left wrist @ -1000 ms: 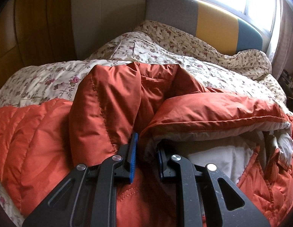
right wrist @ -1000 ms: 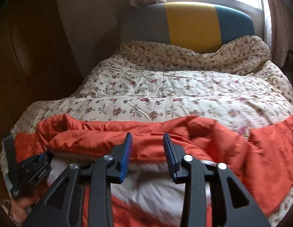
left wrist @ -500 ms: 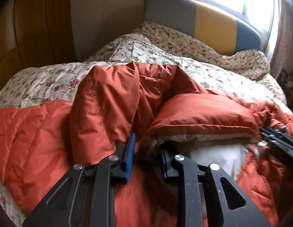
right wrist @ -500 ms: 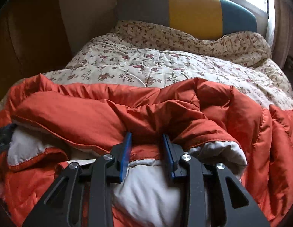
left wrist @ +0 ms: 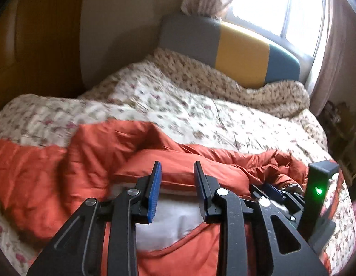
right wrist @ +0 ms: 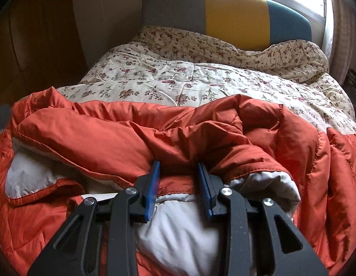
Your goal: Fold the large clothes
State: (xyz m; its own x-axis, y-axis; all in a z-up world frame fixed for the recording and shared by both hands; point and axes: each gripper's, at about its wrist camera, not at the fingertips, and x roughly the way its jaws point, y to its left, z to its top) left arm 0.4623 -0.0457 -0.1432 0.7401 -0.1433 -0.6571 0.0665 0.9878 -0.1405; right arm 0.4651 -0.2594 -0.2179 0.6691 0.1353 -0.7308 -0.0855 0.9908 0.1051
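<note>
An orange puffer jacket (left wrist: 40, 172) with a white lining (left wrist: 173, 218) lies bunched on the near end of the bed. My left gripper (left wrist: 176, 168) hovers above it, its jaws opening, with nothing between the blue pads. To its right, my right gripper (left wrist: 274, 191) rests low on the jacket, a green light glowing on its body. In the right wrist view the right gripper (right wrist: 179, 168) is shut on a folded-over orange edge of the jacket (right wrist: 109, 138), with the white lining (right wrist: 189, 230) showing beneath.
A floral quilt (right wrist: 178, 80) covers the bed beyond the jacket. A grey, yellow and teal headboard (right wrist: 235, 16) stands under a bright window (left wrist: 269, 7) with curtains. A wooden wardrobe (left wrist: 28, 46) rises at the left.
My left gripper let go of the jacket fold, opened and rose away from it. My right gripper brought the jacket's edge down onto the pile, then stayed still.
</note>
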